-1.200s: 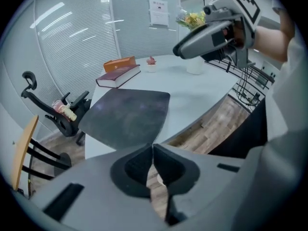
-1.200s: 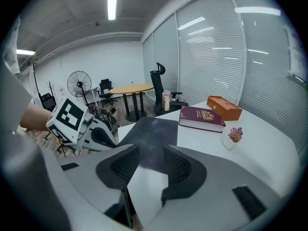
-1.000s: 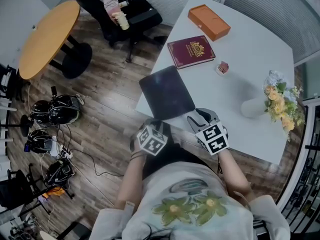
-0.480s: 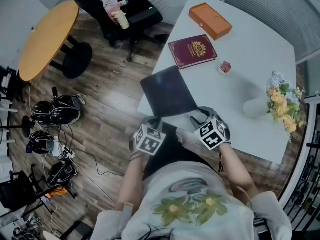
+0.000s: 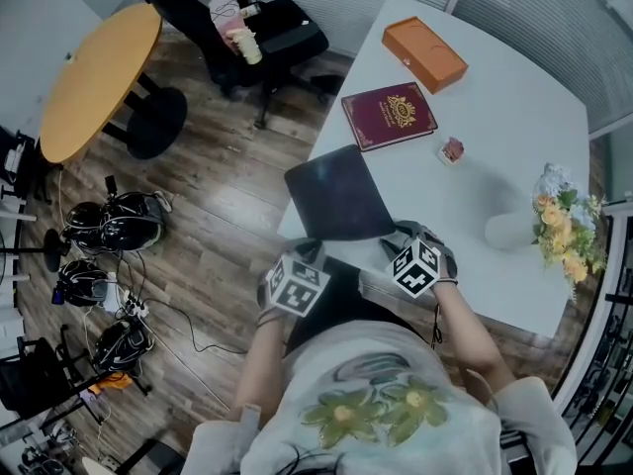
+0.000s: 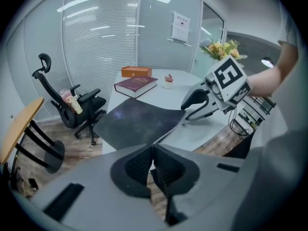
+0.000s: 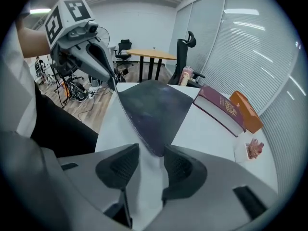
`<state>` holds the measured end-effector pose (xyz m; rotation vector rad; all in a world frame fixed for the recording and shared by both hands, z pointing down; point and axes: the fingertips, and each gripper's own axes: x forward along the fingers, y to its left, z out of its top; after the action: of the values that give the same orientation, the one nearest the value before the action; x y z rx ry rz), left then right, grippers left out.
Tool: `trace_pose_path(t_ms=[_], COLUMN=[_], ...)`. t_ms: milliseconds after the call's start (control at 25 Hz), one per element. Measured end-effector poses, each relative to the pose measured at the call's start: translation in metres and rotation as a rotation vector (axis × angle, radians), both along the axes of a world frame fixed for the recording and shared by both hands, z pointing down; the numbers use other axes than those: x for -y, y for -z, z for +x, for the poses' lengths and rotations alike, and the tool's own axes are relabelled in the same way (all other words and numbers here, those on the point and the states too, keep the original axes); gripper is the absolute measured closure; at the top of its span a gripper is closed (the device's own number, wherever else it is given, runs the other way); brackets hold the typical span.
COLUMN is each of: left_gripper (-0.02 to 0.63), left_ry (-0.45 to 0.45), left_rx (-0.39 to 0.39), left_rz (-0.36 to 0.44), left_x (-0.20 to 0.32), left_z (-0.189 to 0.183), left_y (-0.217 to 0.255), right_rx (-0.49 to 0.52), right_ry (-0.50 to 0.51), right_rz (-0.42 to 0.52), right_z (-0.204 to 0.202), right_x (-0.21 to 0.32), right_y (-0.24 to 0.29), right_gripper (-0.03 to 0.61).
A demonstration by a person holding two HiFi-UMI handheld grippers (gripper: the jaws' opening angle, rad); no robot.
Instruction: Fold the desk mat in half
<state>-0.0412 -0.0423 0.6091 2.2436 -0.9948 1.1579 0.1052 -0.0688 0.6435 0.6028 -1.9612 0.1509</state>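
Desk mat [image 5: 336,194] is lying open and dark at the near corner of the white table [image 5: 495,107], close to the person. One side of it is sticking out a little over the table's edge. It is not folded yet.

The left claw [image 6: 154,150] is squeezing tight on one near corner of the desk mat. Its two jaws are pressing together with the thin mat pinched between them. That corner is being held up off the table, and the mat's edge is curving up to the claw.

The right claw [image 7: 150,154] is standing with its jaws wide apart, and they have just been opening. The other near corner of the desk mat is poking in between the two jaws, but the pads are not pressing on it. This corner is lying low on the table. The claw is pointing down at it.

Farther back on the table, a dark red book [image 5: 389,117] is lying just past the mat, not touching it. An orange box [image 5: 425,54] is sitting beyond the book. A small pink thing [image 5: 452,150] is sitting near the book. Yellow and white flowers [image 5: 564,216] are standing in a white vase [image 5: 506,231] at the table's right side, well apart from the mat.

On the wood floor, a black chair [image 5: 252,28] and a round brown table [image 5: 99,77] are standing off to the left.
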Motion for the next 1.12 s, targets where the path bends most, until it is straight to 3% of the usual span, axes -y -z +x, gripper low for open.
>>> trace_pose_path(t_ms=[80, 240, 360, 600, 1120], left_gripper=[0.600, 0.600, 0.600, 0.600, 0.600], left_ry=[-0.002, -0.004, 0.007, 0.042, 0.098], left_rx=[-0.003, -0.009, -0.020, -0.043, -0.091], left_rz=[-0.003, -0.001, -0.006, -0.012, 0.055], left_x=[0.004, 0.010, 0.011, 0.013, 0.022], left_z=[-0.001, -0.004, -0.007, -0.014, -0.023], left_y=[0.002, 0.004, 0.006, 0.009, 0.028], right_rx=[-0.017, -0.028, -0.005, 0.044, 0.096], right_ry=[0.008, 0.017, 0.006, -0.016, -0.026], right_rz=[0.003, 0.013, 0.020, 0.049, 0.119], right_z=[0.001, 0.003, 0.001, -0.002, -0.011], right_x=[0.004, 0.013, 0.017, 0.025, 0.039], right_y=[-0.001, 0.004, 0.011, 0.030, 0.063], right_gripper=[0.405, 0.513, 0.537, 0.545, 0.549])
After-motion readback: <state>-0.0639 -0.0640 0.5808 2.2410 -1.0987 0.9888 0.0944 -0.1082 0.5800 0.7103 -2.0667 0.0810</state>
